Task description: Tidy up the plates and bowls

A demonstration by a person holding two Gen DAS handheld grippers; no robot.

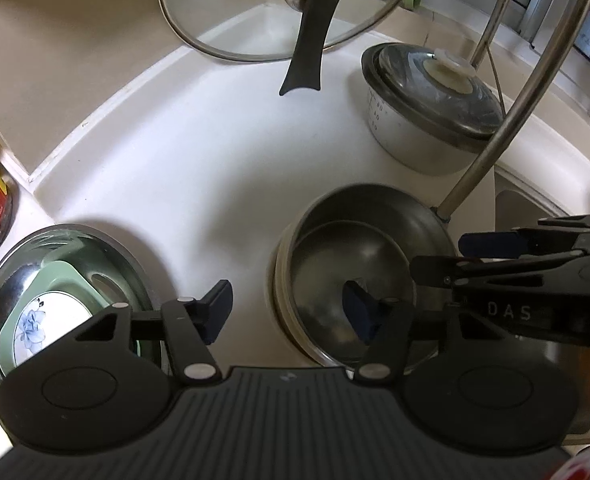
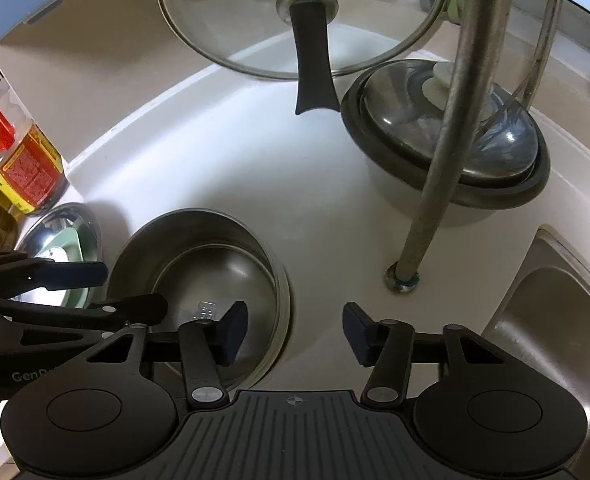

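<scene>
Both claws hang over a white countertop (image 1: 199, 184) and neither grips anything: the left gripper (image 1: 287, 312) has jaws apart, one pad over bare counter, the other over the stacked steel bowls (image 1: 359, 264) at lower right of the left wrist view; the right gripper (image 2: 295, 332) is likewise agape, left pad over the same bowls (image 2: 199, 272), right pad over counter. No pad touches metal yet. A second steel bowl (image 1: 63, 292), lower left of that view, holds a green dish and a flower-print plate (image 1: 43, 324) (nested, tilted). At top centre a glass lid (image 1: 255, 12) leans on the wall; a lidded pot (image 1: 427, 108) sits upper right, w/ the tap's pipe (image 2: 435, 160) crossing it in the right wrist view. Step in hand looks like the approach to the bowl stack. Next move prob. calls for lowering so one claw's pads straddle the rim, then closing. The thin rim is slippery, so a square bite matters.
</scene>
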